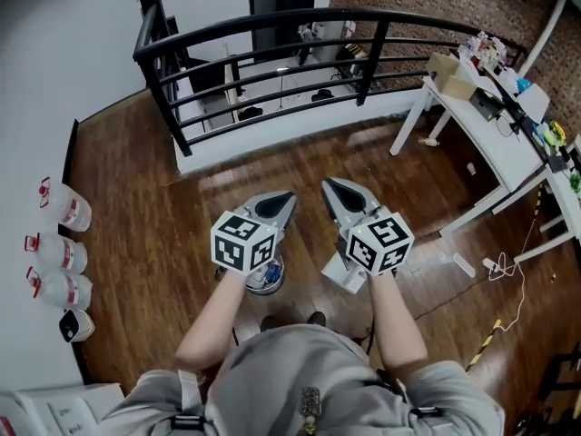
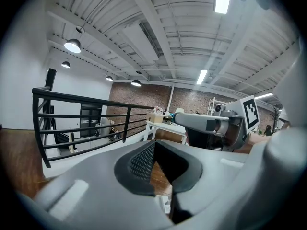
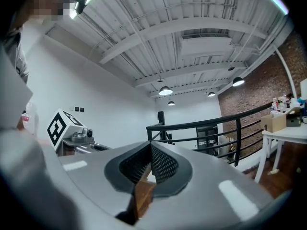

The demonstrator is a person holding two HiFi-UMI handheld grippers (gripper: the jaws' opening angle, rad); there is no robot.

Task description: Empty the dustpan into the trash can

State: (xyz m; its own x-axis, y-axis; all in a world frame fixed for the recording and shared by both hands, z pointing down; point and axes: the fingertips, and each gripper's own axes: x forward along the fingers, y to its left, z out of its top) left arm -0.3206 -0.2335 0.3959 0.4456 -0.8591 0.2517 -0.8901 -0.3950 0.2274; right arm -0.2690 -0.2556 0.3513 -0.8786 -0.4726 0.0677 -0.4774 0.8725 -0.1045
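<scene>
Above the wood floor, left tool and right tool hover closed, empty; grasping the dustpan seems next.

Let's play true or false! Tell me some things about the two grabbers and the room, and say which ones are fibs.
1. The left gripper and the right gripper hold nothing. True.
2. The floor is grey carpet. False: it is brown wood.
3. A black railing stands ahead of the grippers. True.
4. The white table is on the person's left. False: it is on the right; bottles stand on the left.
5. The right gripper's jaws are wide open. False: they are shut.
</scene>
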